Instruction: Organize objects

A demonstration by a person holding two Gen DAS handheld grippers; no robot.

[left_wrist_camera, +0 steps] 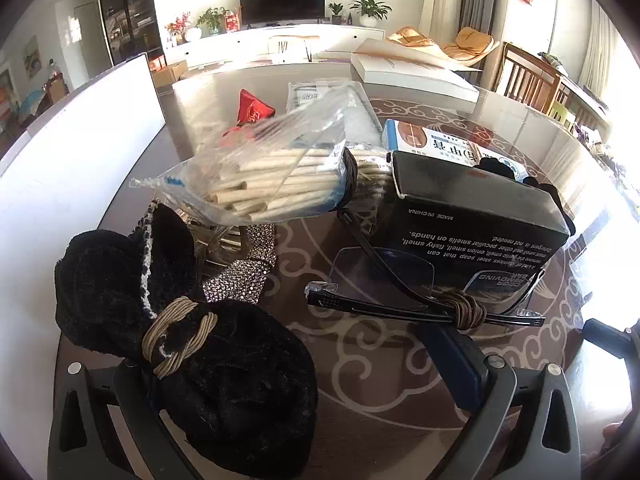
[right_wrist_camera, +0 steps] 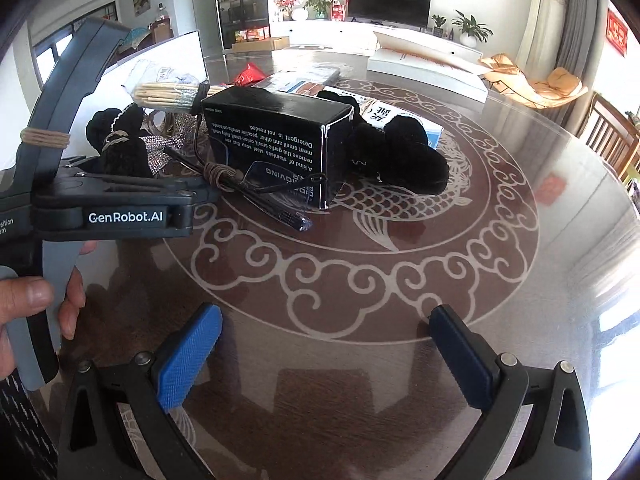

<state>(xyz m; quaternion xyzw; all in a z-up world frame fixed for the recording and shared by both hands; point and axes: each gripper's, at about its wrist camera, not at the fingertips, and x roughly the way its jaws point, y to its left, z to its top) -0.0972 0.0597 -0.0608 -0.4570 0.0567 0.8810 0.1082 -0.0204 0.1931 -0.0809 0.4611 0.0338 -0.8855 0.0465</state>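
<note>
My left gripper (left_wrist_camera: 316, 384): jaws spread wide, nothing gripped; a black fuzzy bundle (left_wrist_camera: 192, 344) tied with a tan elastic (left_wrist_camera: 176, 336) lies between my fingers, hiding the left one.
My right gripper (right_wrist_camera: 326, 356): jaws spread wide over bare table, both blue pads (right_wrist_camera: 188, 356) clear, holding nothing.
My left hand (right_wrist_camera: 36, 300): seen from the right camera, wrapped around the left gripper's handle.
Table (right_wrist_camera: 400, 292): round, dark, glass-topped, with a pale scroll and fish pattern.
Black box (left_wrist_camera: 472, 220): lies in the middle of the pile, white print on its side.
Glasses (left_wrist_camera: 420, 300): folded, bound with a brown elastic, just in front of the box and touching it.
Bag of sticks (left_wrist_camera: 272, 176): clear plastic, left of the box.
Sparkly item (left_wrist_camera: 240, 276): between the fuzzy bundle and the glasses.
Second black fuzzy piece (right_wrist_camera: 400, 156): against the box's right end.
Blue and white carton (left_wrist_camera: 432, 140): behind the box.
Red pouch (left_wrist_camera: 252, 108): farther back.
</note>
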